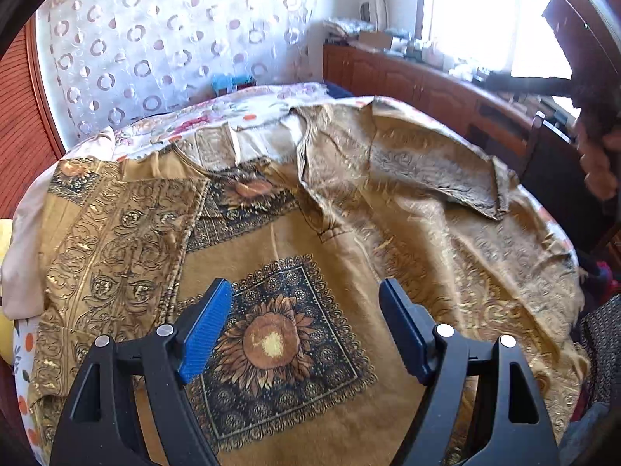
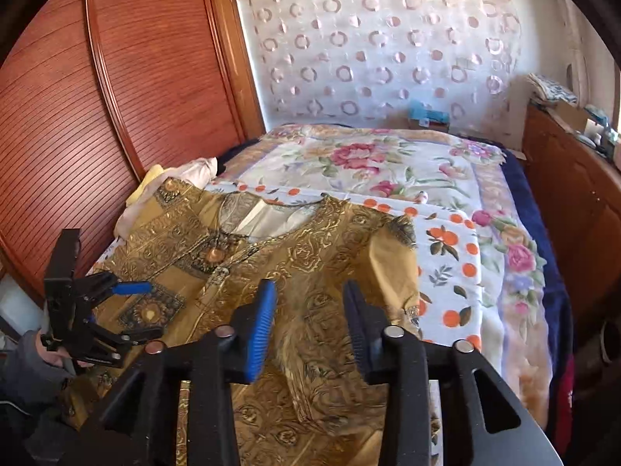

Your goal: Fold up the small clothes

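lying spread on the floral bedcover [image 2: 446,190] is the mustard-gold printed top [image 1: 295,240], front up, with one side panel turned in over the body and the other sleeve [image 1: 434,174] folded across toward the middle; judging by that, the fold is partway through its side-folding step; the left gripper [image 1: 306,326] hangs over the sunflower square [image 1: 271,341] with its jaws wide apart and nothing between them; the right gripper [image 2: 310,322] hovers over the turned-in cloth, jaws also parted, and though fabric shows in the gap i cannot tell whether it is caught or merely behind; the next move likely calls for both grippers to take the hem at two corners and carry it up toward the neckline, keeping the slippery cloth flat so the tucked sleeve does not slide out
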`<action>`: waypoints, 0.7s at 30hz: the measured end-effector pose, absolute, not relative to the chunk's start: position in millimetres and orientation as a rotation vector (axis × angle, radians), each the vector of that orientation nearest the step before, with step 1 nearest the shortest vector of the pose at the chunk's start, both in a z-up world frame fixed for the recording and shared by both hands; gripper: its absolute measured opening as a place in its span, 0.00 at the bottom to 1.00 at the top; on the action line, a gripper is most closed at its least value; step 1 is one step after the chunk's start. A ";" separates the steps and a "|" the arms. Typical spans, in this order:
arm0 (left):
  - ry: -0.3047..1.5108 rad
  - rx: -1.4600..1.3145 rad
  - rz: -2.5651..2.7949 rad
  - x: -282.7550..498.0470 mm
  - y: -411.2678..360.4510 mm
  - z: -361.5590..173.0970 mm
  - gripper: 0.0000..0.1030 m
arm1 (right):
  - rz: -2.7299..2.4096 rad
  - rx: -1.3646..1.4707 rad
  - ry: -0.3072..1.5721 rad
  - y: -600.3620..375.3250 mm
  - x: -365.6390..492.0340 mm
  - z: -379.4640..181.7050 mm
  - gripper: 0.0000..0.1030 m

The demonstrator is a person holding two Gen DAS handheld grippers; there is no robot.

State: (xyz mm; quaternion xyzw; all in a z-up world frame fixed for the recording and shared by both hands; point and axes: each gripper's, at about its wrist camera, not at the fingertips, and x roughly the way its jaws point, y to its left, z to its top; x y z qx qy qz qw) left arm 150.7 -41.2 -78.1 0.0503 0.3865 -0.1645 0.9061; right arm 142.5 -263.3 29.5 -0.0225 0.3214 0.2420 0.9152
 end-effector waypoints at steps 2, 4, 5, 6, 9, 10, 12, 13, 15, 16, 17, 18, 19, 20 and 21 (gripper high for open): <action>0.782 0.086 -0.348 145.3 -38.0 -72.7 0.77 | 0.453 -0.052 0.688 -273.2 147.3 18.5 0.38; 0.772 0.079 -0.344 142.3 -35.5 -69.9 0.77 | 0.403 -0.068 0.728 -276.7 151.2 5.5 0.38; 0.770 0.076 -0.340 141.6 -34.2 -69.1 0.77 | 0.381 -0.081 0.747 -276.3 152.9 -1.7 0.38; 0.766 0.073 -0.337 141.6 -32.4 -68.5 0.77 | 0.364 -0.092 0.766 -275.7 155.5 -10.3 0.38; 0.771 0.061 -0.328 142.7 -25.2 -69.4 0.77 | 0.311 -0.151 0.810 -272.3 156.4 -37.1 0.38; 0.775 0.060 -0.324 142.7 -23.5 -70.7 0.77 | 0.298 -0.166 0.816 -273.3 155.2 -44.9 0.38; 0.785 0.060 -0.319 142.9 -19.7 -73.6 0.77 | 0.288 -0.156 0.833 -276.3 154.6 -54.2 0.38; 0.788 0.061 -0.314 142.7 -17.8 -75.0 0.77 | 0.279 -0.150 0.841 -278.3 154.3 -57.4 0.38; 0.792 0.058 -0.303 142.1 -12.6 -76.5 0.77 | 0.268 -0.142 0.861 -280.8 150.9 -64.6 0.38; 0.790 0.053 -0.300 141.4 -10.0 -76.3 0.77 | 0.264 -0.140 0.873 -282.3 147.7 -68.7 0.38; 0.788 0.047 -0.301 141.0 -8.0 -75.9 0.77 | 0.262 -0.136 0.877 -283.5 145.2 -70.5 0.38; 0.785 0.042 -0.303 140.9 -5.4 -75.5 0.77 | 0.264 -0.131 0.879 -283.9 141.5 -72.4 0.38; 0.782 0.038 -0.302 140.9 -2.8 -74.5 0.77 | 0.264 -0.135 0.872 -284.4 138.9 -75.0 0.38; 0.777 0.039 -0.296 141.1 0.7 -72.4 0.77 | 0.263 -0.141 0.866 -284.3 137.9 -74.1 0.38; 0.768 0.045 -0.284 141.2 4.6 -69.2 0.77 | 0.263 -0.140 0.865 -285.4 136.3 -67.9 0.38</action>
